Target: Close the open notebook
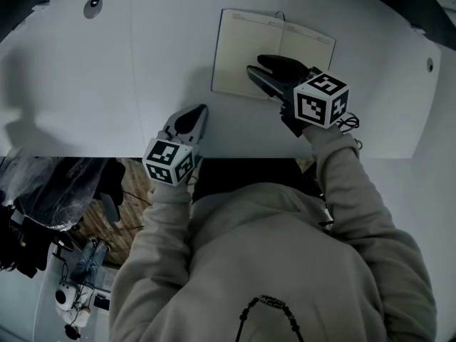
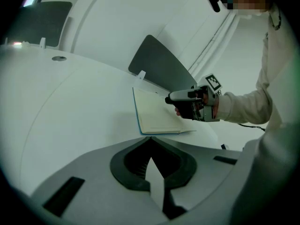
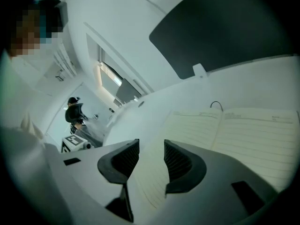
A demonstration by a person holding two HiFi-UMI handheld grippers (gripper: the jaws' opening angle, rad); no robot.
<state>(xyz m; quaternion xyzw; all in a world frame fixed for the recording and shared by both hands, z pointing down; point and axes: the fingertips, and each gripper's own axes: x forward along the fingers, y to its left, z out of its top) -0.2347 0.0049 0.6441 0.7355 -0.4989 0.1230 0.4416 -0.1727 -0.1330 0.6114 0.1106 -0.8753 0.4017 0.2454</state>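
The notebook (image 1: 239,48) lies open and flat on the white table (image 1: 107,70), lined pages up, a thin ribbon loop at the top of its spine. My right gripper (image 1: 255,64) hovers low over the notebook's near edge, around the spine. Its jaws stand apart with only the left page (image 3: 197,125) showing in the gap, and the pads touch nothing; it is open (image 3: 151,142). My left gripper (image 1: 194,116) is over bare table, to the left of and nearer than the notebook (image 2: 157,114). Its tips (image 2: 150,138) meet with nothing between them.
A round grommet (image 1: 92,6) sits in the tabletop at the far left. The table's front edge (image 1: 85,155) runs just behind my left gripper. A thin dark cable (image 1: 350,124) lies by my right wrist. A dark panel (image 2: 159,62) stands beyond the notebook.
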